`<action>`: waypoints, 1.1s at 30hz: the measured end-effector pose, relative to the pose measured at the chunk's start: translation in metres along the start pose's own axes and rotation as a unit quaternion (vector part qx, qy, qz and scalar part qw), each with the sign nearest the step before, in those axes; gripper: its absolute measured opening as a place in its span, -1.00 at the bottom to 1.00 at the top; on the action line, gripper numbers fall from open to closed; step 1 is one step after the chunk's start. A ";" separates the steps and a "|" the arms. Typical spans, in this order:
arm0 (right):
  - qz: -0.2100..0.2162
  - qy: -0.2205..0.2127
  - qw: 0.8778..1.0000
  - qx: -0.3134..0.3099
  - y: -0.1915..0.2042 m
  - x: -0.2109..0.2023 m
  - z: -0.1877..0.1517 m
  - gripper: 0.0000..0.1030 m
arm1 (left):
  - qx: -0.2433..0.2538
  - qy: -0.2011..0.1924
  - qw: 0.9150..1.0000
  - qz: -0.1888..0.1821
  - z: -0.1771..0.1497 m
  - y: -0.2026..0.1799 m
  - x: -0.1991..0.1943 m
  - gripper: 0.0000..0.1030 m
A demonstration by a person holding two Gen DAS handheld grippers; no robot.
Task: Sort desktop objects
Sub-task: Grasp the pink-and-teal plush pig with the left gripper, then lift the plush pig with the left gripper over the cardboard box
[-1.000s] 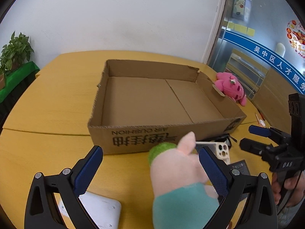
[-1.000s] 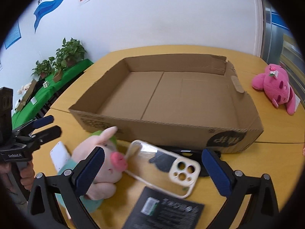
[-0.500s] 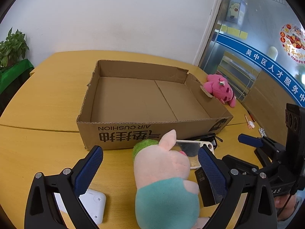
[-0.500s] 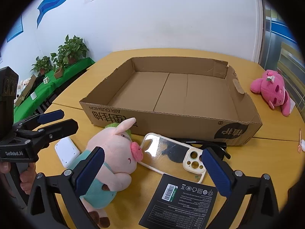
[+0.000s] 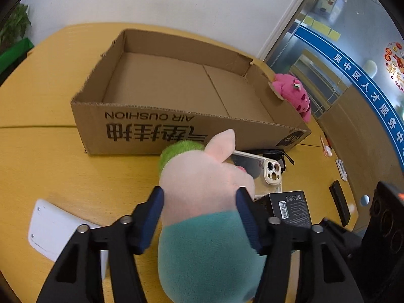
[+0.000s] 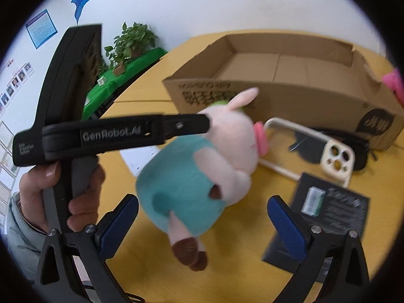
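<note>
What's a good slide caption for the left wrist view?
Left tongs shut on the plush pig, in front of the open cardboard box.

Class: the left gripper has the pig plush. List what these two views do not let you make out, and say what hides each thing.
- White device, left wrist view: the left gripper covers its near end.
- Sunglasses, right wrist view: mostly behind the phone case.
- Pink plush: cut by the view's edge.
- Cardboard box lettering: blurred.
- Pig plush face, left wrist view: turned away.
</note>
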State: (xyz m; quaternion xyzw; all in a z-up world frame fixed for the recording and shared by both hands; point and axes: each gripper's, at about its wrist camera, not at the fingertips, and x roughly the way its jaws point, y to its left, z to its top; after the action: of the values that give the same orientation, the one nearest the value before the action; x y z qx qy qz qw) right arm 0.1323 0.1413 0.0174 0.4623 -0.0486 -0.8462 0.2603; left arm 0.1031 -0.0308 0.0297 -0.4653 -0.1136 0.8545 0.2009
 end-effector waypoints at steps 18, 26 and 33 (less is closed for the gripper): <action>0.035 0.078 0.994 -0.075 0.016 0.034 -0.020 0.64 | -0.042 0.056 0.994 -0.083 -0.022 0.030 -0.001 0.35; 0.029 0.080 0.993 -0.087 0.037 0.044 -0.019 0.67 | -0.031 0.057 0.994 -0.085 -0.019 0.021 0.008 0.32; 0.043 0.053 0.994 -0.081 0.040 0.035 -0.026 0.46 | -0.018 0.038 0.995 -0.090 -0.018 0.012 -0.010 0.09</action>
State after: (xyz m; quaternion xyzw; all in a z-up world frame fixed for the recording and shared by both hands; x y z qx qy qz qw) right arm 0.1538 0.0944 -0.0105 0.4815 0.0141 -0.8095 0.3357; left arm 0.1198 -0.0462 0.0226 -0.4890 -0.1631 0.8123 0.2728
